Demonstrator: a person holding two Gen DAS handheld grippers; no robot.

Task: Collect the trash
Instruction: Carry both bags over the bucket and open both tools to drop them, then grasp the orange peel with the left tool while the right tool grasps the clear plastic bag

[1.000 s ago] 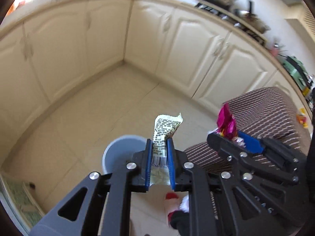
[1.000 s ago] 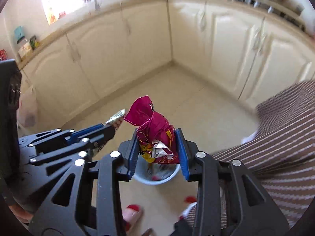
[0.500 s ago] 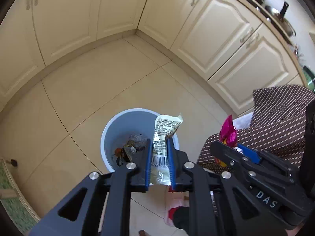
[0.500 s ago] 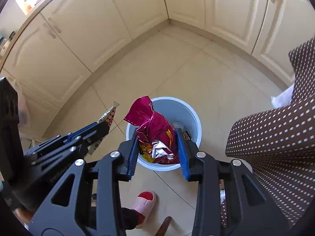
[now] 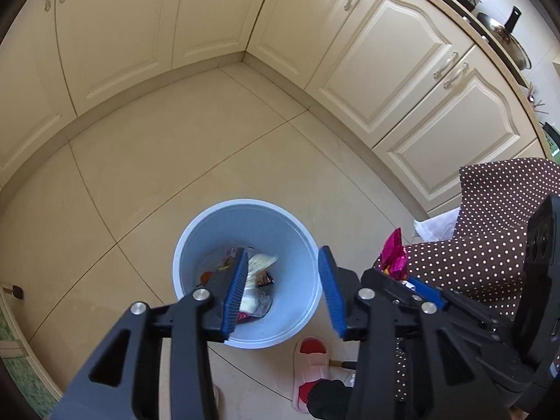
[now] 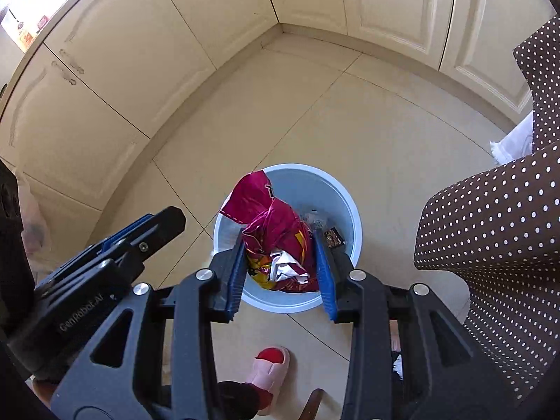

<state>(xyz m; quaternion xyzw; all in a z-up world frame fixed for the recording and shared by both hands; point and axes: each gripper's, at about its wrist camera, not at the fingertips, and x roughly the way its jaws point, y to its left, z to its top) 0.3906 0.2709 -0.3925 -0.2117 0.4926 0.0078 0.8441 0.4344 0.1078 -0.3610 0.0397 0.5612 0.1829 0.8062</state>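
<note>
Reading "GenRobot.AI" on left hand-held gripper (image 6: pixel 140 238) above bin (image 6: pixel 344 196).

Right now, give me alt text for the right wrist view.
The right gripper clamps a crumpled magenta snack bag directly above a light blue trash bin on a beige tiled floor. The left gripper reaches in alongside; a pink slipper shows below.

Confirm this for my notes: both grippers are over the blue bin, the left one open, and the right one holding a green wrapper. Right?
Not quite. The wrapper in the right gripper is magenta with yellow, not green, as the right wrist view shows. The left gripper is open over the blue bin.
</note>
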